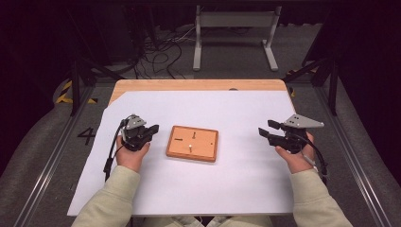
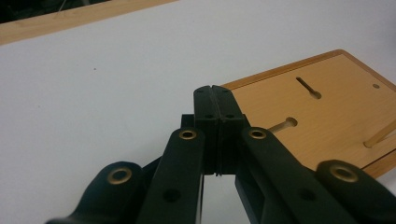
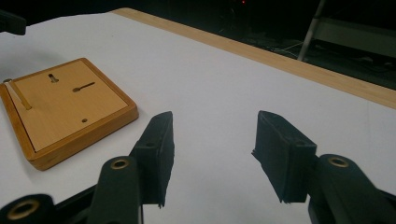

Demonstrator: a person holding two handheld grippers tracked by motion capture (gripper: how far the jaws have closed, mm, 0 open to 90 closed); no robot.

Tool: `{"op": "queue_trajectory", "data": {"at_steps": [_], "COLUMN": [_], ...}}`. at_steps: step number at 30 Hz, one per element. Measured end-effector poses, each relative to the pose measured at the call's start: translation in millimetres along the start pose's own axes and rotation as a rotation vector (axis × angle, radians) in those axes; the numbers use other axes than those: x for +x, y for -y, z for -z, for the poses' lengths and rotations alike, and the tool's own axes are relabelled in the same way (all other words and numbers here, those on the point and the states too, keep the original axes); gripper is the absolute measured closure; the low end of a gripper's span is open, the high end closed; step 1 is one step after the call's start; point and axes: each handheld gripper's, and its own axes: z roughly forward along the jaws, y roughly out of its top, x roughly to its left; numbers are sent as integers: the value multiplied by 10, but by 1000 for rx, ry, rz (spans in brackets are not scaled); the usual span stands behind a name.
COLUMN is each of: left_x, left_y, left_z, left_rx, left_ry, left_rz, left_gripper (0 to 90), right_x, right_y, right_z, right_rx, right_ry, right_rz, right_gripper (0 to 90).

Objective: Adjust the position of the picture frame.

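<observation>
While a white sheet covers the table (image 1: 198, 101) | wooden board (image 1: 192, 143) at centre | left tool (image 1: 152, 130) at 9 o'clock, pressed together, empty | right tool (image 1: 262, 129) at 3 o'clock, apart, empty

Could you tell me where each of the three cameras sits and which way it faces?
High view: above the person's side, looking forward and down on the white table; both sleeves, left gripper and right gripper show.
Left gripper view: rides the left gripper, jaws shut and empty, facing the wooden board.
Right gripper view: rides the right gripper, jaws open, looking across the table.
All views share the wooden board.
</observation>
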Motion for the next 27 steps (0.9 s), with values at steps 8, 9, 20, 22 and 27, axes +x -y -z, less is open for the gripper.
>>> {"op": "queue_trajectory", "data": {"at_steps": [8, 9, 20, 22, 27], "left_x": [0, -3, -61, -76, -65], "left_y": [49, 54, 132, 128, 126], "left_z": [-211, -236, -459, -469, -464], "left_rx": [90, 98, 198, 208, 210], "left_ry": [27, 33, 89, 101, 115], "left_rz": [24, 27, 26, 20, 35], "left_gripper": [899, 898, 899, 900, 900], "right_x": [9, 13, 28, 27, 32], "right_y": [13, 14, 23, 28, 28], "right_z": [-25, -28, -53, -56, -64], "right_rx": [13, 17, 24, 29, 30], "right_ry": [-4, -3, -15, -14, -18], "right_rz": [1, -1, -1, 0, -2], "right_gripper": [477, 477, 476, 475, 475]}}
